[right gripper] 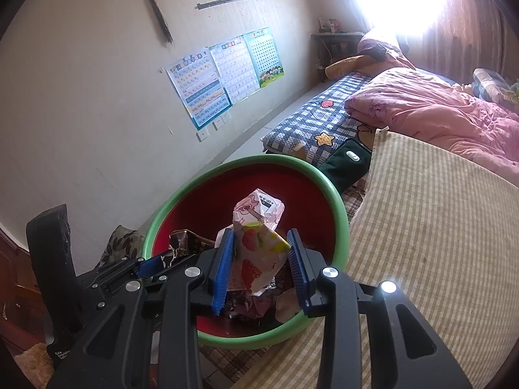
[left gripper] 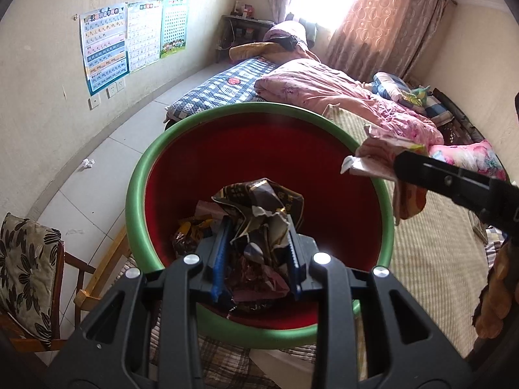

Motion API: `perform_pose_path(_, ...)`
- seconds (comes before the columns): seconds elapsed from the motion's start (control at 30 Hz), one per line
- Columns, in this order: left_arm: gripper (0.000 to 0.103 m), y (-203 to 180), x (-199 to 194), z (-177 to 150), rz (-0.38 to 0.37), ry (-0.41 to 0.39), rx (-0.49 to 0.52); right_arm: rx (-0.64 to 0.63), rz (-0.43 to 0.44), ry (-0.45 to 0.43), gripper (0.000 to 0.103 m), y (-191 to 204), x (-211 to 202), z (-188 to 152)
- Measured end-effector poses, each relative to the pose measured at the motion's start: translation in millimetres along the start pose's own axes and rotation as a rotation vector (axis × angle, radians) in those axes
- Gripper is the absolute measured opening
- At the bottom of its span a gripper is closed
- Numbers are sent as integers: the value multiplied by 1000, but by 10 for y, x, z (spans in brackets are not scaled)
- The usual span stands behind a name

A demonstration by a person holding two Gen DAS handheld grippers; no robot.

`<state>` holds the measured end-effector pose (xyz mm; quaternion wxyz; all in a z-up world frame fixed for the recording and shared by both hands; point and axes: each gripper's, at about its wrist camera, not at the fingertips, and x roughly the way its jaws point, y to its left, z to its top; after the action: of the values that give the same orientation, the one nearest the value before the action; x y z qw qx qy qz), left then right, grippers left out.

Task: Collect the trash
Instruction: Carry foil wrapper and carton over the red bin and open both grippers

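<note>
Left tool (left gripper: pixel 258 256): over the red basin (left gripper: pixel 142 201) with the green rim, fingers (left gripper: pixel 220 253) on either side of a crumpled dark wrapper (left gripper: pixel 262 207). Pads look pressed into the wrapper on both sides, so it's clenched on it. The wrapper sits inside the basin's outline, above other dark and yellow scraps (left gripper: pixel 191 230) lying on the basin bottom.

Right tool (right gripper: pixel 262 265): also over the basin (right gripper: pixel 337 214), jaws set wide. A pink-and-white strawberry-print wrapper (right gripper: pixel 259 236) stands upright between the fingers (right gripper: pixel 223 269). It touches the left pad; a visible gap separates it from the right pad. Reads as released, wrapper not pinched. In the left wrist view the same wrapper (left gripper: pixel 376 159) shows at the right tool's tip (left gripper: pixel 402 165), just over the basin's right rim.

Basin sits on the bed, at its near-left edge, partly on the striped tan mat (right gripper: pixel 438 227). Plaid blue blanket (right gripper: pixel 311 123) and pink quilt (right gripper: pixel 421 107) lie further up the bed, well apart from the basin.

A crumpled white paper (left gripper: pixel 88 162) is on the floor tiles near the wall, left of the bed, well apart from both tools.
</note>
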<state>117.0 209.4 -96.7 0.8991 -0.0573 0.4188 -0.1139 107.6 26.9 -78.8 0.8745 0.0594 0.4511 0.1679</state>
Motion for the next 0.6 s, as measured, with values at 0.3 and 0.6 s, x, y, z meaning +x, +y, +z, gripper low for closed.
perform_pose_path(0.3, 30, 1, 33, 1, 12, 0, 7, -17, 0, -9, 34, 6, -3, 52)
perform_pose_path(0.6, 67, 34, -54, 8, 35, -49, -1, 17, 36, -48, 54, -25, -51, 91)
